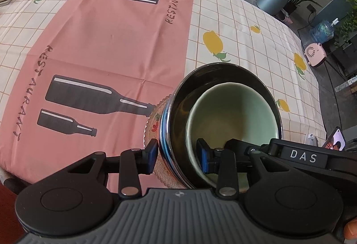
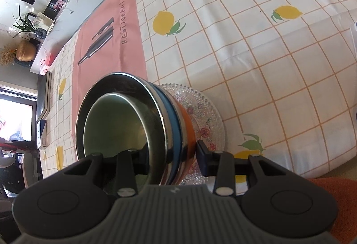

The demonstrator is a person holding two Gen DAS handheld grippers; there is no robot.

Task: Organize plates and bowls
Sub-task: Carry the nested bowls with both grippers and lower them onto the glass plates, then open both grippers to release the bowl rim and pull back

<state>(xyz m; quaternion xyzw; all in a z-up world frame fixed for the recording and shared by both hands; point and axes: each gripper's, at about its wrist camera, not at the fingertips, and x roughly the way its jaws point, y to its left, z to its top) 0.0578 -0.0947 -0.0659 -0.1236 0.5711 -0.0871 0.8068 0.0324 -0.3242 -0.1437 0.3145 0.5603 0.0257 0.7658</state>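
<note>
I clamped both jaws, left gripper (image 1: 178, 158) and right gripper (image 2: 171, 154), half-open across opposite walls of the bowl stack (image 1: 223, 110), to steady it on the glass plate (image 2: 207, 110).

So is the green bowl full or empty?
Empty. The pale green ceramic bowl, nested inside the shiny steel bowl, shows only its bare inside.

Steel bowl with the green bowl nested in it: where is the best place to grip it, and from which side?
Grip the steel bowl by its upright rim wall, from above, one finger inside and one outside. The left gripper and right gripper straddle opposite sides so. The green bowl leaves a gap inside.
</note>
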